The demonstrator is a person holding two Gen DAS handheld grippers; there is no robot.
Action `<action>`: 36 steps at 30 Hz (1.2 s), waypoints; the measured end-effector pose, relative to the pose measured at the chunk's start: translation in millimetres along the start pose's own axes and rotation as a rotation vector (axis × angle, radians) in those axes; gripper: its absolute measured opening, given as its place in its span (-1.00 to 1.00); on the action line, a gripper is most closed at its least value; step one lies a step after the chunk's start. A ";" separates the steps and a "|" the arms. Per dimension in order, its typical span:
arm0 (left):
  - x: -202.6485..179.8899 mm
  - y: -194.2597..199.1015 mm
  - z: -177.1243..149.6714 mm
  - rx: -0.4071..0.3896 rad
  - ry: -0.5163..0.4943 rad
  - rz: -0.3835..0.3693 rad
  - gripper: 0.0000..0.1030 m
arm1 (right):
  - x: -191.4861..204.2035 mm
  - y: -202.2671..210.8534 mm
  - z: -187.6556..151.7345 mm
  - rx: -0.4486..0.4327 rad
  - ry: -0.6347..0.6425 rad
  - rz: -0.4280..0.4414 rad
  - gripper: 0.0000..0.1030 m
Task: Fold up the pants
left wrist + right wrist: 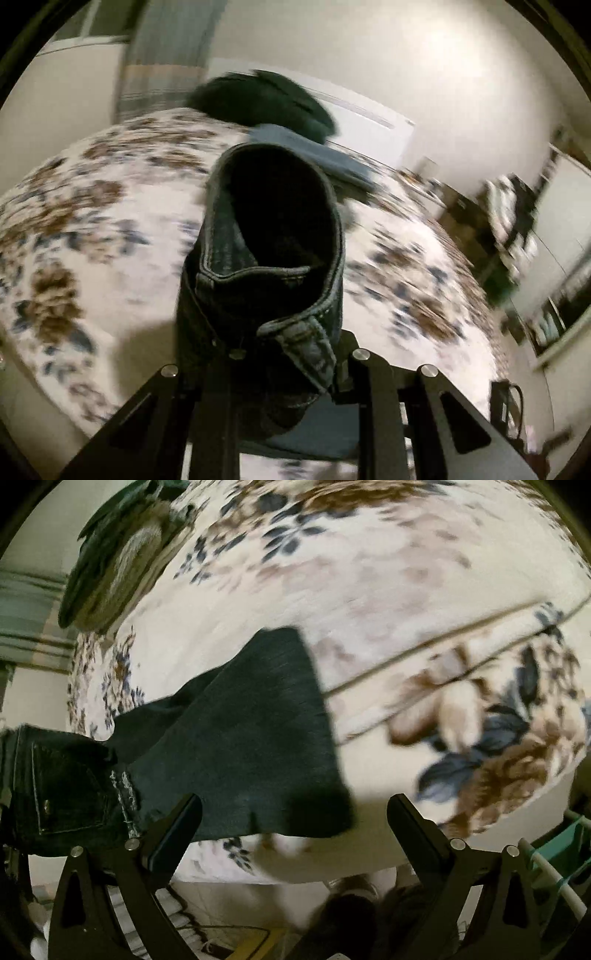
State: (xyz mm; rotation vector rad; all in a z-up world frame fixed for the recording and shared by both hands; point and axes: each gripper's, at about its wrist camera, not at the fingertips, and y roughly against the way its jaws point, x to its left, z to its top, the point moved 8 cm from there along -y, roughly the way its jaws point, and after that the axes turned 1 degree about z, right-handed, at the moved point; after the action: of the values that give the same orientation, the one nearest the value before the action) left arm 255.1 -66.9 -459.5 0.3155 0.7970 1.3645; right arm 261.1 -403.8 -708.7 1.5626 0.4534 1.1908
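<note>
Dark denim pants (266,251) hang from my left gripper (288,365), which is shut on the waistband; the waist opening gapes toward the camera above the floral bedspread (92,221). In the right wrist view the same pants (240,746) stretch across the bed, the back pocket at the left and a leg lying toward the upper middle. My right gripper (295,812) is open and empty, its fingers (177,830) just in front of the pant leg's lower edge.
A dark garment (266,99) and a folded blue-grey cloth (314,155) lie at the bed's far end. A green-brown bundle (118,554) sits on the bed's upper left. A teal rack (561,849) stands at the right, and the floor shows below the bed's edge.
</note>
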 end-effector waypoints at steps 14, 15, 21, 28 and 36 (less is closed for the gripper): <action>-174.1 -129.8 -188.4 0.448 -0.317 -0.031 -0.62 | -155.8 62.7 33.4 -0.063 -0.137 -0.071 0.98; -173.6 -130.1 -186.9 0.450 -0.318 -0.030 -0.57 | -162.0 65.7 36.9 -0.065 -0.132 -0.073 0.98; -192.9 -108.4 -186.0 0.484 -0.359 -0.146 0.79 | -169.9 78.2 50.3 -0.073 -0.190 0.057 0.97; -117.7 -77.0 -133.1 0.488 -0.235 -0.047 0.79 | -123.0 61.7 73.1 -0.034 -0.205 0.326 0.99; 36.5 -111.5 -92.6 0.513 -0.052 0.197 0.79 | -79.7 -30.8 67.1 0.210 -0.143 0.360 0.90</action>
State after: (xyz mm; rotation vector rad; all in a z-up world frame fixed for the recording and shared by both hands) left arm 276.4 -78.4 -607.0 0.8449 1.0902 1.3110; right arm 293.3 -489.3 -767.6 1.9559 0.2113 1.3207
